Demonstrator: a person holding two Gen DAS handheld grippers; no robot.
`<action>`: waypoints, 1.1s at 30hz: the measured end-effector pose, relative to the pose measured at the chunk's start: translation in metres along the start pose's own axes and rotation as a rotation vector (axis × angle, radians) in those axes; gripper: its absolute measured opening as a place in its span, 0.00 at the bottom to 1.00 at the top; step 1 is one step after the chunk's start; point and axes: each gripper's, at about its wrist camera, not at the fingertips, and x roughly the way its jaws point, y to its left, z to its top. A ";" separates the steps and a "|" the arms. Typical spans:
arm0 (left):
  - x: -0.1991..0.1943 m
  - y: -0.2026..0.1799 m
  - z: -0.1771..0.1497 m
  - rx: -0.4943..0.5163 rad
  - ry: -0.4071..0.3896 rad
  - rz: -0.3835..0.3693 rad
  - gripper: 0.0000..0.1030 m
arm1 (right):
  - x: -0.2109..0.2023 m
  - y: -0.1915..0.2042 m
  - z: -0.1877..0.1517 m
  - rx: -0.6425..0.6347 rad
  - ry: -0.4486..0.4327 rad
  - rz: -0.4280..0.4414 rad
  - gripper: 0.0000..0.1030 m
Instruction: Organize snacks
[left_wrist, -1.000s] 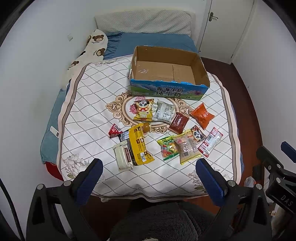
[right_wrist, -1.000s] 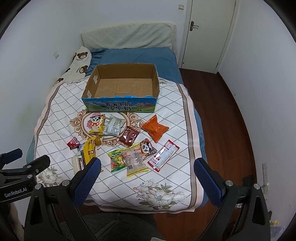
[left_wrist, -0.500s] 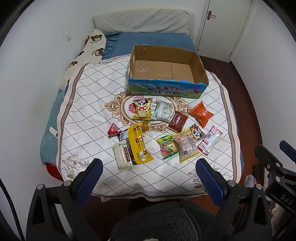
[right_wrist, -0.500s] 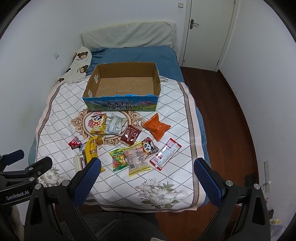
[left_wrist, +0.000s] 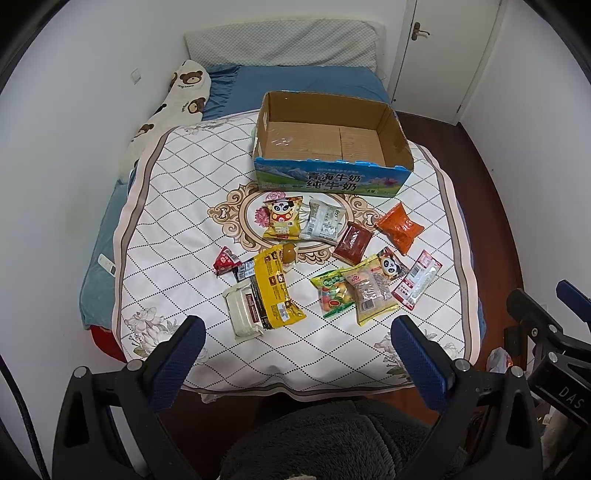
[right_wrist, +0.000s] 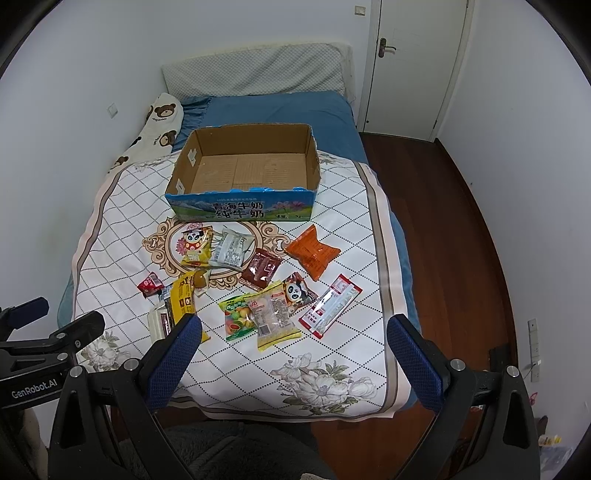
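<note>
- Left gripper (left_wrist: 297, 343): jaws spread wide, nothing between the blue pads; held above the near edge of the bed, short of the snacks.
- Right gripper (right_wrist: 293, 345): jaws likewise wide apart and holding nothing, above the near edge of the quilt (right_wrist: 110, 236).
- Cardboard box (left_wrist: 397, 127): open-topped, nothing inside, blue printed front; sits on the quilt at the far side, beyond all the snacks.
- Snacks lie loose on the quilt between box and grippers, none in the box.
- Row nearest the box: panda packet (left_wrist: 282, 219), touching a grey-white packet (left_wrist: 322, 223); dark red packet (left_wrist: 351, 242) just beside; orange packet (left_wrist: 399, 227) at the right.
- Left cluster: small red packet (left_wrist: 224, 258); long yellow packet (left_wrist: 277, 288) overlapping a white packet (left_wrist: 242, 314).
- Right cluster: green fruit-candy packet (left_wrist: 330, 295) and pale yellow packet (left_wrist: 371, 291) overlapping; red-and-white strip packet (left_wrist: 417, 278) just beside them.
- Bear-print pillow (left_wrist: 177, 96) lies along the wall at the left.
</note>
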 end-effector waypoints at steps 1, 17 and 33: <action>-0.001 0.000 0.000 0.002 0.000 -0.001 1.00 | 0.000 0.000 -0.001 0.001 0.000 0.000 0.99; -0.005 -0.002 -0.004 0.005 0.000 -0.008 1.00 | -0.005 0.000 -0.008 0.005 0.000 0.003 0.99; 0.016 0.017 -0.008 -0.059 0.010 -0.002 1.00 | 0.013 -0.008 -0.015 0.046 0.034 0.051 0.99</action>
